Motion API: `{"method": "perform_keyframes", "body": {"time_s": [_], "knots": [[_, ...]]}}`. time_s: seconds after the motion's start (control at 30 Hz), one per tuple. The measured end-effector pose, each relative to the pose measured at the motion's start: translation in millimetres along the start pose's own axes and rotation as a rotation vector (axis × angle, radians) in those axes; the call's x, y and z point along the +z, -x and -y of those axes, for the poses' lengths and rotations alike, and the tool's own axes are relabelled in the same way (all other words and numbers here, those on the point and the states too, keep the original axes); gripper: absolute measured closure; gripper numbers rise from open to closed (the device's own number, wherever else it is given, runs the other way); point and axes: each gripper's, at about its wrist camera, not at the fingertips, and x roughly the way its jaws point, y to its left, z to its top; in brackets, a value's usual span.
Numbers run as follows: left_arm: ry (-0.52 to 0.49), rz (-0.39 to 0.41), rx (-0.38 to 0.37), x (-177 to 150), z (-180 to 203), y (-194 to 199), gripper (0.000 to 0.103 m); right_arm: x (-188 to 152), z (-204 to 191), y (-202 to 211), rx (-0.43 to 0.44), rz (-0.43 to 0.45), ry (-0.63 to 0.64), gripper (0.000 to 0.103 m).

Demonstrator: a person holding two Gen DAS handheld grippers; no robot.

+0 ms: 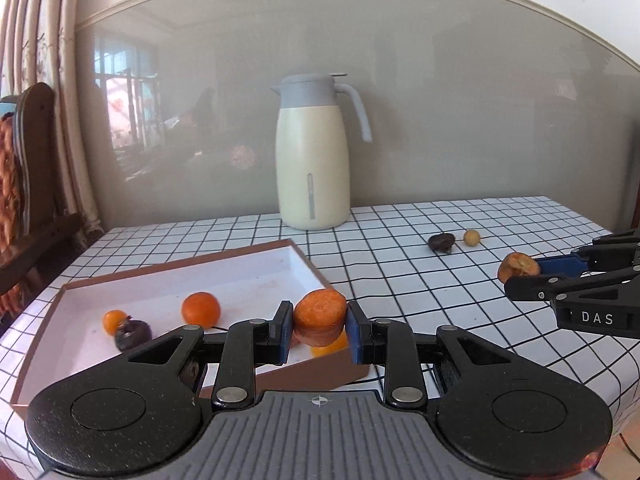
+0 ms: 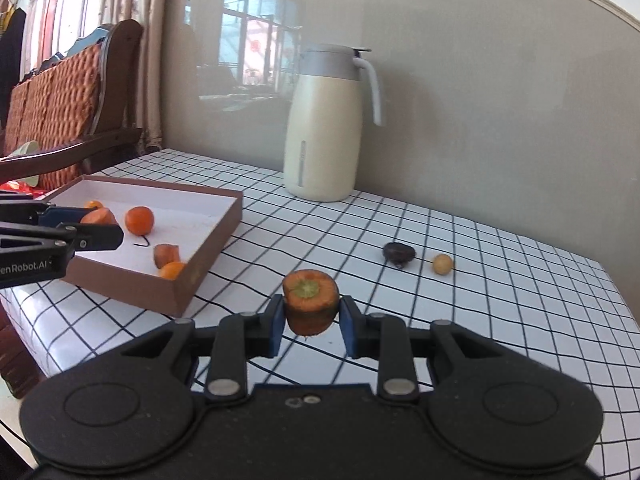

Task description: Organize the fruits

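Observation:
My left gripper is shut on an orange carrot chunk and holds it over the near right corner of the brown box. In the box lie an orange, a small orange fruit, a dark fruit and another carrot piece. My right gripper is shut on a carrot top piece above the checked tablecloth; it also shows in the left wrist view. A dark fruit and a small yellow fruit lie on the table to the right.
A cream thermos jug stands at the back of the table by the wall. A wooden chair stands left of the table. The table's right edge is near the loose fruits.

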Motion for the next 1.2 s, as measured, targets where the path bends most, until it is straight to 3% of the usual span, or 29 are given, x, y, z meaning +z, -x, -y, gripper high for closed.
{"method": "perform_keyframes", "body": {"time_s": [0.43, 0.7, 0.87, 1.2], "knots": [[0.046, 0.026, 0.136, -12.1, -59.9, 25.9, 0.075, 25.0, -72.9, -9.2, 0.161, 0.076, 0.108, 0.083], [0.090, 0.041, 0.215, -19.1, -98.9, 37.6, 0.075, 43.2, -111.0, -14.6, 0.213, 0.126, 0.133, 0.083], [0.105, 0.060, 0.268, -18.9, -123.3, 41.6, 0.075, 59.0, -125.0, -12.7, 0.230, 0.171, 0.138, 0.083], [0.163, 0.097, 0.318, -12.5, -161.4, 33.5, 0.075, 84.2, -130.6, -35.5, 0.190, 0.170, 0.126, 0.083]]}}
